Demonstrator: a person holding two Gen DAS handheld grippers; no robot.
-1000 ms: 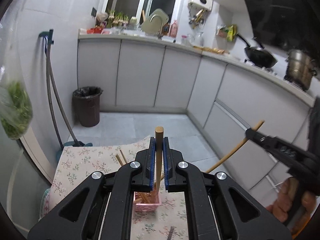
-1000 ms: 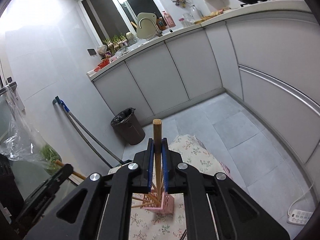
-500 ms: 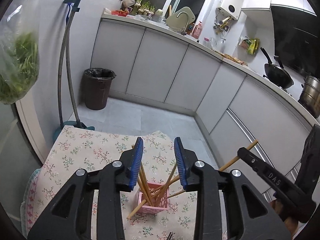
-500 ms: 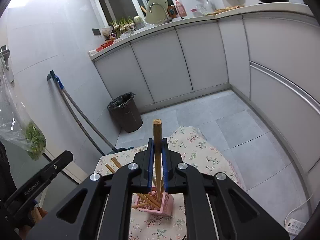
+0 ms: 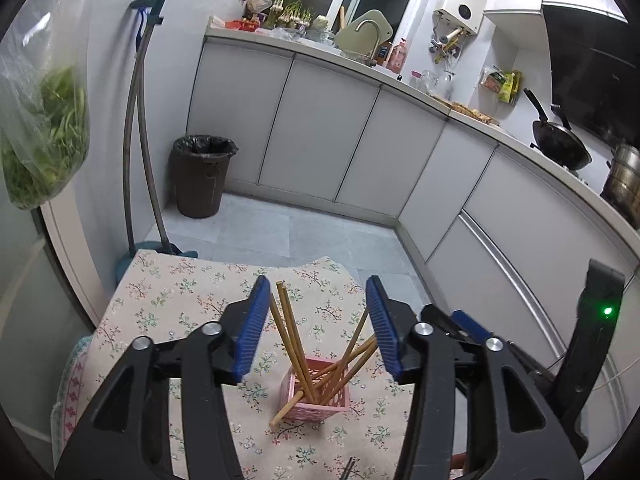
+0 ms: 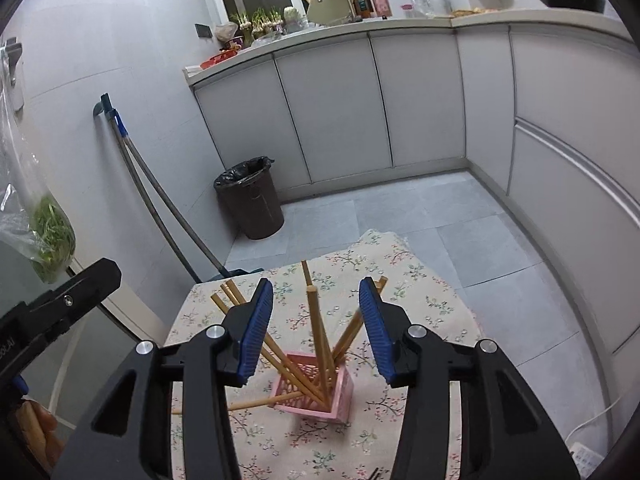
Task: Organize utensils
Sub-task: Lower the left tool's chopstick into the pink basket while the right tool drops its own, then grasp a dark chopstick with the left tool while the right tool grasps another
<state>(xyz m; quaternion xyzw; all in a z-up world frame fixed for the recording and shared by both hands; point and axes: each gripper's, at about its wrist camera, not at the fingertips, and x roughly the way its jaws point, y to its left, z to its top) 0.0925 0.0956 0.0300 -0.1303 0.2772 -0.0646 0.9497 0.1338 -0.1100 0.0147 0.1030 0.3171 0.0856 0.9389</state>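
Observation:
A small pink slotted basket (image 5: 316,394) stands on the floral tablecloth (image 5: 180,296) and holds several wooden chopsticks (image 5: 294,340) that lean out in different directions. One chopstick pokes out through the basket's side. My left gripper (image 5: 316,292) is open and empty, above the basket. In the right wrist view the basket (image 6: 316,394) and chopsticks (image 6: 318,332) sit below my right gripper (image 6: 316,292), which is open and empty, jaws wide apart. The right gripper also shows at the right of the left wrist view (image 5: 468,326).
The table's far edge drops to a grey tiled floor. A dark bin (image 5: 202,174) and a mop (image 5: 140,120) stand by the wall. A bag of greens (image 5: 44,136) hangs at left. A dark thin utensil tip (image 5: 348,468) lies on the cloth near me.
Both grippers opened and let their chopsticks drop into the pink basket. The left opened first, the right within the last half second. Both views now tilt further down at the table.

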